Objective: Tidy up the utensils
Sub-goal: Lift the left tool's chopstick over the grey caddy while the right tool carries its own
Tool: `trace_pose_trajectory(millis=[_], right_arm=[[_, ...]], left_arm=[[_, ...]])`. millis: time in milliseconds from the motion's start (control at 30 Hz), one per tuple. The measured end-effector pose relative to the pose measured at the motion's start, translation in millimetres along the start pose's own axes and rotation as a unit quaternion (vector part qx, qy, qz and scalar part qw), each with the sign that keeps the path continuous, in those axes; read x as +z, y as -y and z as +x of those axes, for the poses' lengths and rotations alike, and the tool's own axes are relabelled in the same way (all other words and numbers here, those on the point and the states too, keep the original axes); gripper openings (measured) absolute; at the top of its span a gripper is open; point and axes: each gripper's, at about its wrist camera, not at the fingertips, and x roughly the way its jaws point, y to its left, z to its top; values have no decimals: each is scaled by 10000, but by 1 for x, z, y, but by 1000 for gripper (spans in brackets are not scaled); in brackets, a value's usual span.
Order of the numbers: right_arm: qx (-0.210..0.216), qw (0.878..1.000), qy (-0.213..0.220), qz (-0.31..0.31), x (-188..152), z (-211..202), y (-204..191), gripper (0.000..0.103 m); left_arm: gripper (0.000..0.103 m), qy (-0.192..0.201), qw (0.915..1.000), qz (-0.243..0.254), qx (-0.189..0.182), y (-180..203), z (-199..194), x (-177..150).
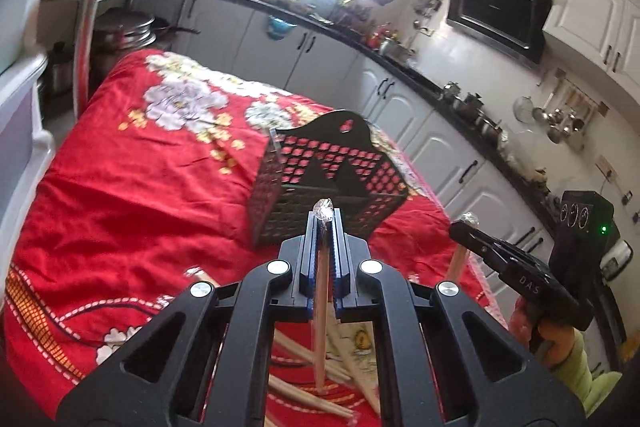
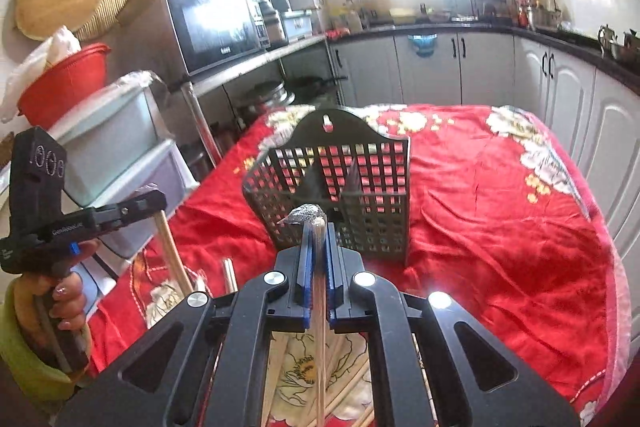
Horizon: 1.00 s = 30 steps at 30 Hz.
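1. Chopsticks are the job: the left gripper has its fingers pinching one chopstick upright, foil-capped end on top, and the right gripper pinches another chopstick the same way.
2. Held near the top and hanging plumb, each stick looks ready to drop tip-first into the black perforated holder.
3. That holder stands upright on the red floral cloth of the table, just ahead of both grippers, its tall hanging back farthest away.
4. Loose chopsticks lie on the cloth below the left gripper, still to be sorted.
5. Room: the cloth around the holder is bare, so approach from above is free; the holder's rim and inner divider are the edges to clear. The table edge falls away on the right.
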Motion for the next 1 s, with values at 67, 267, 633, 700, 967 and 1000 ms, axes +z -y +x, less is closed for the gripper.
trace_pose_trajectory(millis=[67, 267, 633, 700, 967, 1000], right_arm=[[-11, 10000, 97, -19, 2, -8, -2, 6], [-43, 9995, 328, 6, 7, -21, 0, 6], [-100, 9970, 768, 30, 28, -38, 3, 6], [-90, 9963, 851, 35, 33, -41, 2, 6], [-52, 9919, 1266, -5, 64, -52, 0, 6], [-57, 9912, 1325, -17, 68, -53, -1, 6]], left_arm=[[3, 17, 9999, 93, -67, 9, -1, 3], [3, 67, 9991, 344, -239, 32, -1, 12], [3, 322, 9962, 713, -383, 63, -5, 41], [3, 397, 9955, 774, -387, 68, -7, 48], [3, 703, 9926, 919, -360, 74, -13, 77], [3, 742, 9922, 942, -345, 75, -14, 81]])
